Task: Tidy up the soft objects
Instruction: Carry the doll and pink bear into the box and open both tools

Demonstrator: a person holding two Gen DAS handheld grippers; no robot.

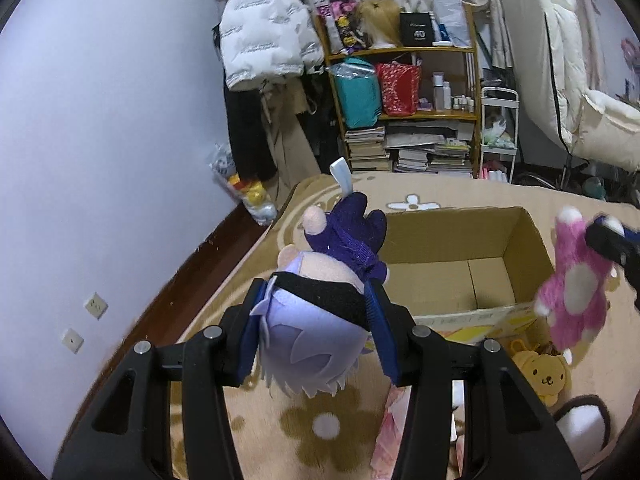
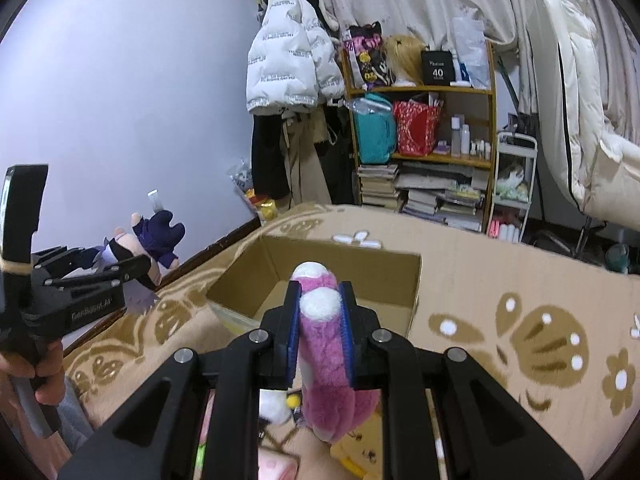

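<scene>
My left gripper [image 1: 316, 320] is shut on a plush doll [image 1: 312, 344] with pale lilac hair, a black band and a dark purple outfit, held above the beige flowered blanket. The same doll [image 2: 156, 236] and left gripper [image 2: 140, 276] show at the left of the right wrist view. My right gripper [image 2: 319, 312] is shut on a pink and white fuzzy plush [image 2: 328, 360], which hangs at the right [image 1: 572, 280] in the left wrist view. An open cardboard box [image 1: 448, 240] [image 2: 320, 256] lies on the blanket just beyond both toys; its visible inside looks bare.
A yellow bear plush [image 1: 540, 376] and a brown and white plush [image 1: 584, 428] lie on the blanket near the box. Behind stand a wooden shelf [image 1: 404, 52] with bags and books, a hanging white puffer jacket [image 1: 260, 36], a white cart [image 1: 500, 128] and the lilac wall.
</scene>
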